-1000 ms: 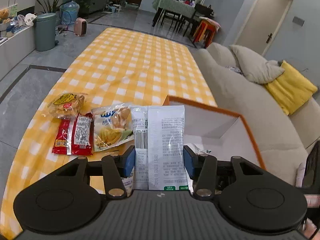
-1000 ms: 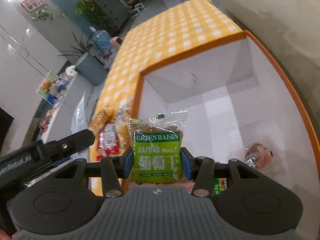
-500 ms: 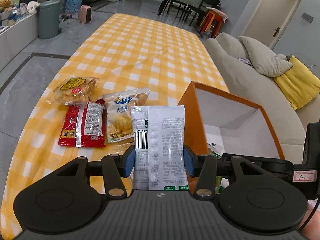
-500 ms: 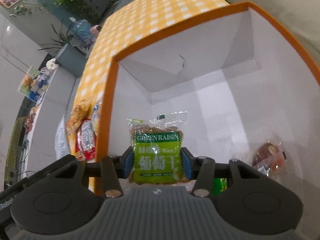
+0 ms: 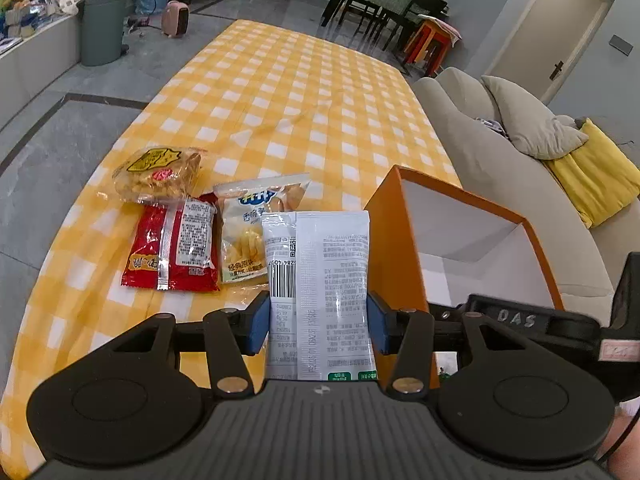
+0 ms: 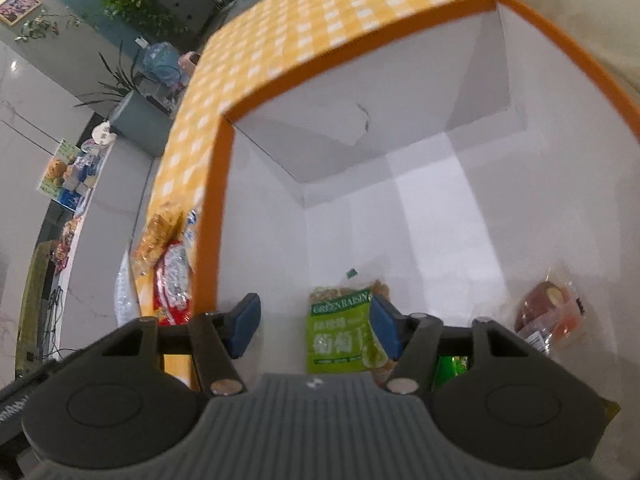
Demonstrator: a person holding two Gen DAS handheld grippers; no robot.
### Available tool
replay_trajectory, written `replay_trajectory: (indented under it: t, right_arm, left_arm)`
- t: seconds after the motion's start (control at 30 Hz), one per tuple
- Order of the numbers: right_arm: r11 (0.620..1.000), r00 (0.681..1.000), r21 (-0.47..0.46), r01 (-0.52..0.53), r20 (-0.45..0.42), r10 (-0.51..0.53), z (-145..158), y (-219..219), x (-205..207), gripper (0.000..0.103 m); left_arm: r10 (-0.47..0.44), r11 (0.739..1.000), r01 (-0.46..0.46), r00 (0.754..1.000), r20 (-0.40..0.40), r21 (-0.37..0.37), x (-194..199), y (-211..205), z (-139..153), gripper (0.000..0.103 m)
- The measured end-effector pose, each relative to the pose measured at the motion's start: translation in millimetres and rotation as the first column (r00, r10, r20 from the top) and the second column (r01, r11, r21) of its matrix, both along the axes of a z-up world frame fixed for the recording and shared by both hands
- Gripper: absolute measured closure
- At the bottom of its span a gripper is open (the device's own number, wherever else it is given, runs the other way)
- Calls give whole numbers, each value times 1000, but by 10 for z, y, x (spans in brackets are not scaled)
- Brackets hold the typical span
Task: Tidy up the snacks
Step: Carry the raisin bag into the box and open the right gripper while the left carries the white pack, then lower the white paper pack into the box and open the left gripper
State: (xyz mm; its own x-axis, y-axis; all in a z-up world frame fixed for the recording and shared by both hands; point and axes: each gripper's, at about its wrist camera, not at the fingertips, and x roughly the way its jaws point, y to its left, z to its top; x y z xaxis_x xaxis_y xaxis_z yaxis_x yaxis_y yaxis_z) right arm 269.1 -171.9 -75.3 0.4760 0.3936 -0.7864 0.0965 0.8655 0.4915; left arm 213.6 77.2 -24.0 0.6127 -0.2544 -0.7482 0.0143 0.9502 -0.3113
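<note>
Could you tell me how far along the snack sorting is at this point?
Done: the green raisin pack and a reddish packet are inside the orange box; the right gripper is open. In hand: the left gripper holds a white packet. Left: three packets on the checkered tablecloth.

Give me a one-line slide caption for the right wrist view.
Right gripper open over the orange box, green raisin packet released inside beside a red-brown snack.

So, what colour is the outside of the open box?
Orange outside, white inside; clearest in the left wrist view.
</note>
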Motion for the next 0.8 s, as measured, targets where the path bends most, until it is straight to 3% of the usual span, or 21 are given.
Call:
replay_trajectory:
  t: [0.13,0.5,0.7,0.8]
  right_arm:
    - [1000,999,4,1,41,-1,154,-55,-37,43]
    - [995,991,-96,-18,129,31,584,-377,-297,41]
    - [977,978,-212,-26,196,69,726,-649,-447,39]
    - [980,963,-199,-15,259,68,822,-837,-525,38]
  left_arm:
    - [-14,1000,14,1000,10,-3,-28,-59,78,47]
    - [-148,988,151,986,71,-38,-179,-520,422,47]
    - [-175,983,175,984,-9,-58,-20,-958,273,47]
    - [-165,986,164,985,-55,-29,111,-1184,106,47]
